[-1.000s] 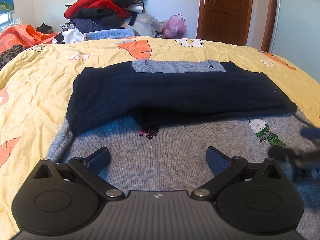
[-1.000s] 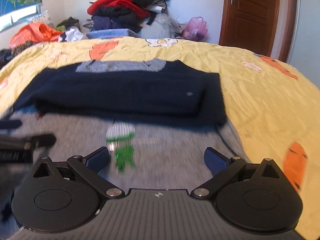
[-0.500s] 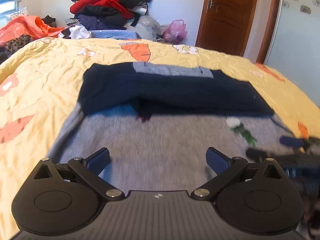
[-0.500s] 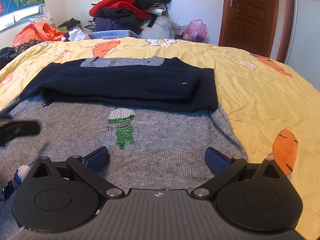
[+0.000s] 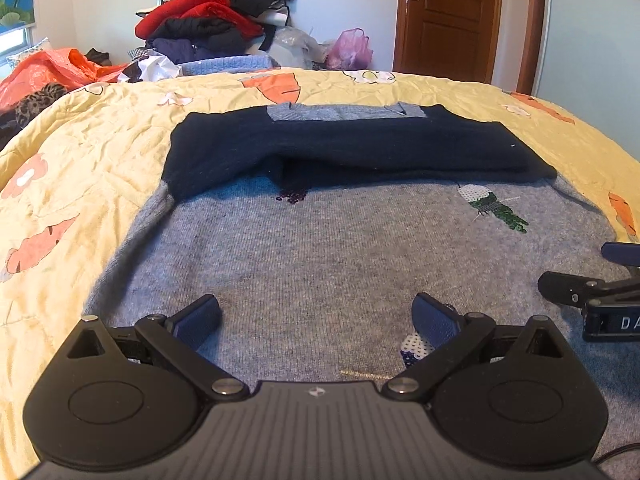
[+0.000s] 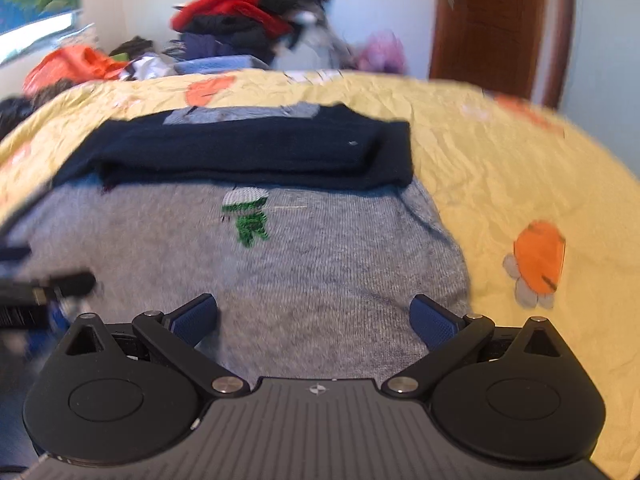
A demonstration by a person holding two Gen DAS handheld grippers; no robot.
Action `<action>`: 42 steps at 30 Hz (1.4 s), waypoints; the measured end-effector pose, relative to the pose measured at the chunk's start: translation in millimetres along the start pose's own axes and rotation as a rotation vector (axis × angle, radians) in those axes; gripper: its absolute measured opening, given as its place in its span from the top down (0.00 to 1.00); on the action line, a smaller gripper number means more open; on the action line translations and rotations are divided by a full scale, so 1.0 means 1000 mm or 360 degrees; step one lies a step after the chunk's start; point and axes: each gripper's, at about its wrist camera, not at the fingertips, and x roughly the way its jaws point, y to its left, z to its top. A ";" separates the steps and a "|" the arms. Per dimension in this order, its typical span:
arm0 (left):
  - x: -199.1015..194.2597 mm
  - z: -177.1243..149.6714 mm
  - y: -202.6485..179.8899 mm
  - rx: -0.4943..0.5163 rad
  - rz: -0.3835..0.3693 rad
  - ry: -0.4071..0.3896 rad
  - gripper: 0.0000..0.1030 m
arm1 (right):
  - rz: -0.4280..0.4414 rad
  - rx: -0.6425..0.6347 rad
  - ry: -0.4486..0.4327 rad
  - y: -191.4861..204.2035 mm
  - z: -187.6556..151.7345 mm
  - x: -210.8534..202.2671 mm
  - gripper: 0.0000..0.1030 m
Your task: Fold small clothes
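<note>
A small grey knit sweater (image 5: 320, 248) (image 6: 320, 248) lies flat on the yellow bedspread, its navy sleeves (image 5: 352, 148) (image 6: 248, 148) folded across the chest. A sequin carrot patch (image 5: 492, 208) (image 6: 246, 216) shows on the grey front. My left gripper (image 5: 316, 320) hovers open over the lower left of the sweater, nothing between its fingers. My right gripper (image 6: 314, 320) hovers open over the lower right part, also holding nothing. Each gripper shows at the other view's edge: the right one (image 5: 592, 296), the left one (image 6: 44, 292). The right wrist view is blurred.
The yellow bedspread (image 5: 80, 152) (image 6: 520, 160) with orange carrot prints spreads wide around the sweater. A heap of clothes (image 5: 216, 20) and an orange bag (image 5: 48, 72) sit beyond the far edge. A brown door (image 5: 448, 16) stands at the back right.
Both grippers have drawn back toward the sweater's hem, so more grey fabric shows ahead. The right wrist view has gone blurred with motion. Both stay open and the sweater has not moved.
</note>
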 end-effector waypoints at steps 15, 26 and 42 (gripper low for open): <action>-0.035 -0.030 -0.013 0.0020 -0.0014 0.0004 0.00 | -0.0001 0.0004 -0.0004 0.001 -0.001 -0.002 0.00; -0.036 -0.030 -0.012 0.0006 -0.0026 -0.0009 0.00 | -0.0001 0.0004 0.0034 0.005 -0.011 -0.021 0.00; -0.055 -0.046 -0.017 0.0024 0.0010 -0.0001 0.00 | 0.0039 -0.0030 -0.0009 0.006 -0.023 -0.027 0.00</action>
